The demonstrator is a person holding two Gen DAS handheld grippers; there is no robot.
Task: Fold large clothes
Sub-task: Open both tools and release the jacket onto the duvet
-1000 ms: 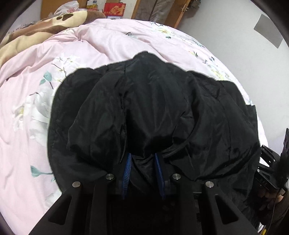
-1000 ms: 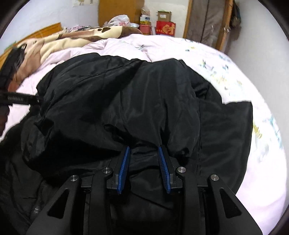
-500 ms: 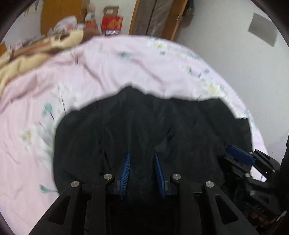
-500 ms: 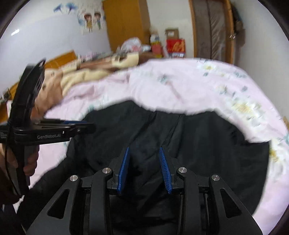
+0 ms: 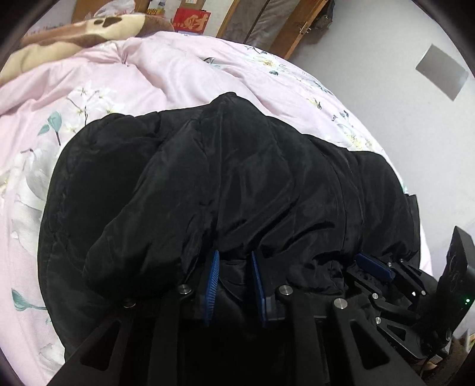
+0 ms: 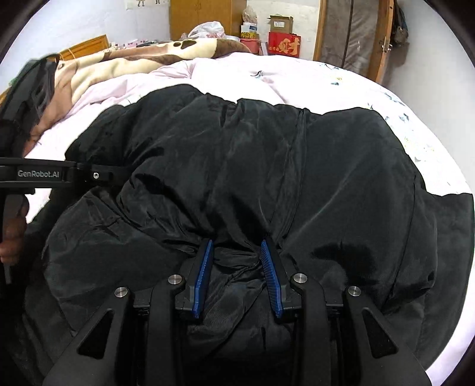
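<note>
A large black padded jacket [image 5: 237, 184] lies spread on a pink floral bed cover [image 5: 124, 77]; it also fills the right wrist view [image 6: 252, 166]. My left gripper [image 5: 234, 258] is shut on a bunched edge of the jacket between its blue pads. My right gripper [image 6: 237, 252] is likewise shut on a fold of the jacket's near edge. The right gripper also shows at the lower right of the left wrist view [image 5: 374, 267], and the left gripper's body at the left of the right wrist view [image 6: 59, 175].
A brown and cream blanket [image 6: 133, 59] lies at the head of the bed. Red boxes [image 6: 283, 44], a wooden cabinet [image 6: 204, 14] and a door [image 6: 350, 32] stand behind. A grey wall [image 5: 415, 118] runs along the bed's right side.
Both grippers lifted the jacket edge up and back half a second ago, then came down again; the jacket now lies bunched closer, and both grippers still hold it.
</note>
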